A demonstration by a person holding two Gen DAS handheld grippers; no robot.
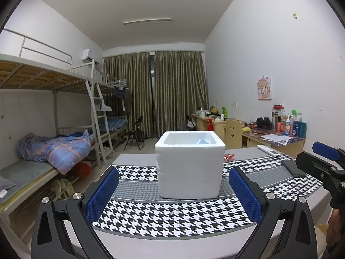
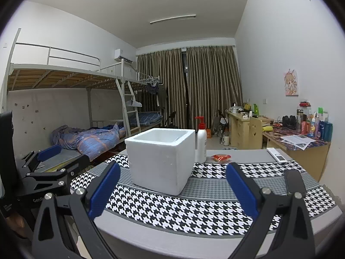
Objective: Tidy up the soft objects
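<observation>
While both grippers hang wide open and empty, the white foam box (image 1: 189,168) sits dead centre of each frame.
The red packet (image 2: 221,157) lies right of the box, long axis left-right, nearer the right gripper (image 2: 172,191) than the left gripper (image 1: 173,194); a bluish item shows inside the box; counted: one box, one packet, one pump bottle (image 2: 201,142), one remote (image 2: 277,155), one dark phone (image 2: 294,181).

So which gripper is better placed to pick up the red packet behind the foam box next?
Probably the right gripper. In its view the red packet lies in the open, right of the foam box. From the left gripper the box mostly hides it. Both are open and empty.
</observation>
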